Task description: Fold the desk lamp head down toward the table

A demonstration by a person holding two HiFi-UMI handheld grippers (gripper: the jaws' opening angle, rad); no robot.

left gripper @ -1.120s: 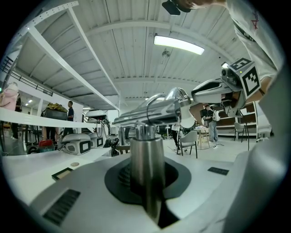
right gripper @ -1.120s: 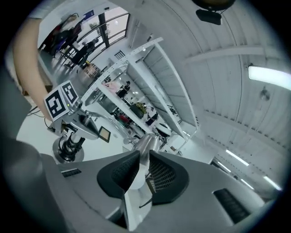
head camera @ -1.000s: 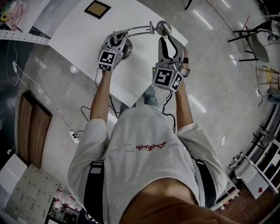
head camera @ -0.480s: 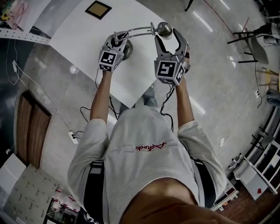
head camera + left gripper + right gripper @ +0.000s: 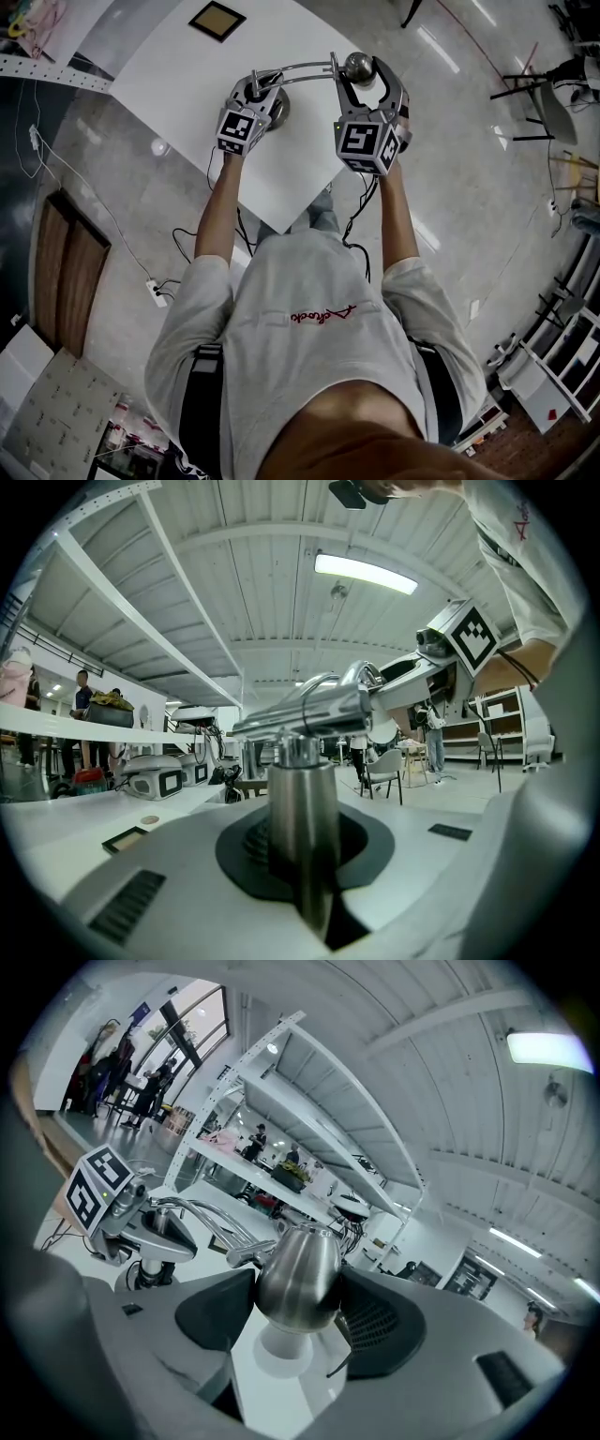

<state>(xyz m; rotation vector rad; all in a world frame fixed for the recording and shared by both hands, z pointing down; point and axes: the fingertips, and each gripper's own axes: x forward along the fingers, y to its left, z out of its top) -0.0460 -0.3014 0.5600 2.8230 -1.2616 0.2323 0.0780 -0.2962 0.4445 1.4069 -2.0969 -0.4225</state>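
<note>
View from above of a person standing at a white counter (image 5: 187,66) with a tool in each hand. One chrome desk lamp stands on the counter near its edge, close to the person. It has an upright lamp stem (image 5: 302,808), a curved lamp arm (image 5: 300,67) and an egg-shaped lamp head (image 5: 298,1283) that sits raised above the counter.

The left tool (image 5: 264,92) is clamped narrow on the lamp stem, bracing it. The right tool (image 5: 362,75) is level with the lamp head, its jaws opening wide with the head between them. The pads flank the head closely, and it is hard to tell whether either one touches it.

The step in hand looks like taking hold of the head, and the fold itself has not begun. The next move probably calls for closing the right tool on the head and swinging it down toward the counter while the left tool keeps the stem steady.

Count: one lamp, two tools and one small dark framed square (image 5: 217,19) at the counter's far side.
</note>
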